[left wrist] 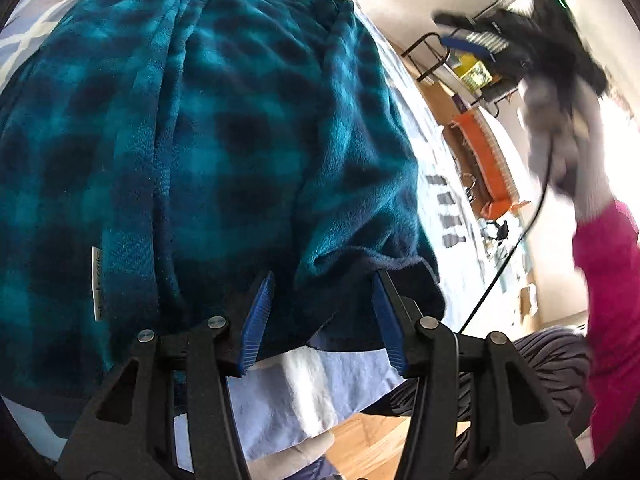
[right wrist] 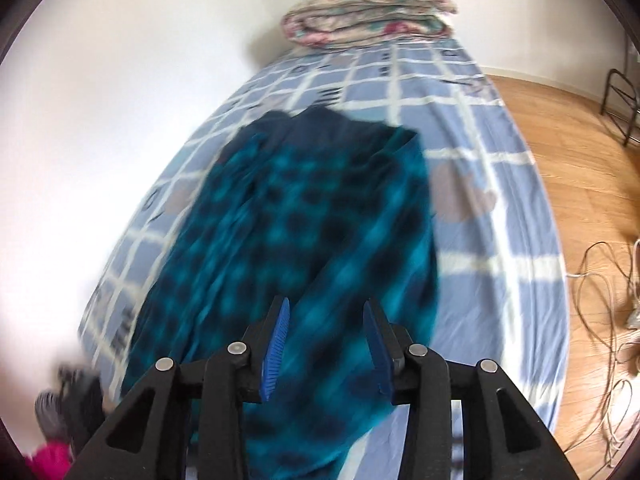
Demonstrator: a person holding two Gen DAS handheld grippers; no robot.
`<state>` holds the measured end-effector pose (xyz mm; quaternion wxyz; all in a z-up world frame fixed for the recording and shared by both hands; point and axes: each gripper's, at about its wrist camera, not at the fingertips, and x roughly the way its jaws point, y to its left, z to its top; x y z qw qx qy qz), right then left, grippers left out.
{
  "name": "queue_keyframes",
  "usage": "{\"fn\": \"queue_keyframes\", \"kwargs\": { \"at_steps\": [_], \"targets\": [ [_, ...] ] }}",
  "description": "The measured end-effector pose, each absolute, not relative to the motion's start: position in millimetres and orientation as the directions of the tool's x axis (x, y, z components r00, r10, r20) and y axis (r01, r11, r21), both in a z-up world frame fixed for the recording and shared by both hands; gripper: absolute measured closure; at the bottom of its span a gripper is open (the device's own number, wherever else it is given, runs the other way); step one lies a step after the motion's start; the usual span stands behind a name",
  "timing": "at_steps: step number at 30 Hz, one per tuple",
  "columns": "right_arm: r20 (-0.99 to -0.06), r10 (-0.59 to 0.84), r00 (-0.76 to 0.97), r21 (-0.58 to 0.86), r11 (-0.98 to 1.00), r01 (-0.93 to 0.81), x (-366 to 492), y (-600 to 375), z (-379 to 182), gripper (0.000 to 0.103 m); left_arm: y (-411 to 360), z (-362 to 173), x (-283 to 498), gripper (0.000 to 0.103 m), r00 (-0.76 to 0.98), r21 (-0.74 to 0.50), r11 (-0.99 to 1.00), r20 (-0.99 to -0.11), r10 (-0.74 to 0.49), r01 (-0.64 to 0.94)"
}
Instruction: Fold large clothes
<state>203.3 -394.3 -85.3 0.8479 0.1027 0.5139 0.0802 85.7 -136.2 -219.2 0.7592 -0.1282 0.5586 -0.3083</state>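
A large teal and dark blue plaid fleece garment lies spread lengthwise on the bed. My left gripper is open, low over the garment's near hem, its blue pads either side of a dark cuff edge without clamping it. My right gripper is open and empty, held above the garment near its lower end. The right gripper also shows in the left wrist view, blurred, raised in a gloved hand. The left gripper shows blurred at the lower left of the right wrist view.
The bed has a blue and white checked sheet. A folded floral quilt lies at its far end by the white wall. Wood floor with loose cables runs along the right. A metal rack and an orange item stand beside the bed.
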Motion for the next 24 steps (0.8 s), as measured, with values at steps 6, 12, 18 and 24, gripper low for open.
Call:
{"fn": "queue_keyframes", "kwargs": {
  "at_steps": [6, 12, 18, 24],
  "targets": [
    [-0.857, 0.27, 0.439, 0.288, 0.957, -0.027, 215.0, -388.5, -99.9, 0.062, -126.6, -210.4, 72.5, 0.052, 0.236, -0.478, 0.794, -0.779, -0.581, 0.376],
    [-0.883, 0.297, 0.364, 0.297, 0.953, -0.059, 171.4, -374.4, -116.6, 0.062, -134.1, -207.5, 62.3, 0.052, 0.276, -0.407, 0.812, -0.795, -0.54, 0.418],
    [-0.894, 0.4, 0.2, 0.375, 0.914, -0.154, 78.7, -342.5, -137.3, 0.062, -138.5, -207.5, 55.7, 0.077, 0.304, -0.33, 0.822, -0.813, -0.497, 0.464],
    [-0.927, 0.356, 0.118, 0.309, 0.902, -0.301, 17.9, -296.9, -157.5, 0.065, -139.5, -216.1, 55.1, 0.096, 0.282, -0.343, 0.814, -0.815, -0.506, 0.469]
  ]
}}
